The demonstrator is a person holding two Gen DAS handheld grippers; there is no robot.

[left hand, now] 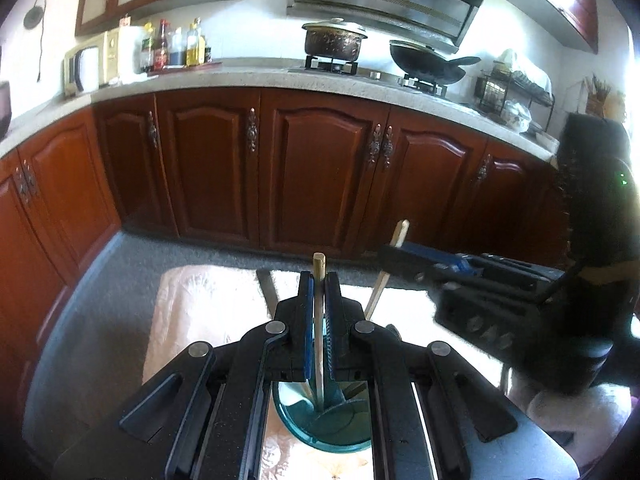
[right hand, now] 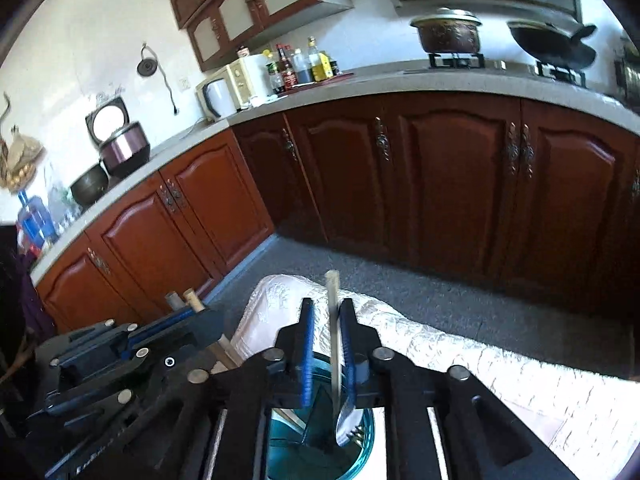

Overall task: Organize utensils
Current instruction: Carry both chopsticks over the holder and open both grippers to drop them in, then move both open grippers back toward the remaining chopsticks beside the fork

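A teal glass cup (left hand: 324, 426) stands on a white patterned tablecloth (left hand: 200, 304), right under both grippers; it also shows in the right wrist view (right hand: 320, 440). My left gripper (left hand: 319, 280) is shut on a wooden chopstick (left hand: 319, 320) that reaches down into the cup. My right gripper (right hand: 328, 308) has its jaws a little apart around a metal fork (right hand: 335, 344), whose blurred tines (right hand: 348, 426) hang inside the cup. A second wooden stick (left hand: 386, 272) leans out of the cup. The right gripper's body (left hand: 500, 292) shows at the right of the left wrist view.
Red-brown base cabinets (left hand: 320, 172) run behind the table under a grey counter (left hand: 256, 80) with a microwave (left hand: 100, 60), bottles, a pot (left hand: 334, 40) and a wok (left hand: 432, 64). Grey floor (right hand: 440, 280) lies between table and cabinets. The left gripper's body (right hand: 120, 360) sits at lower left.
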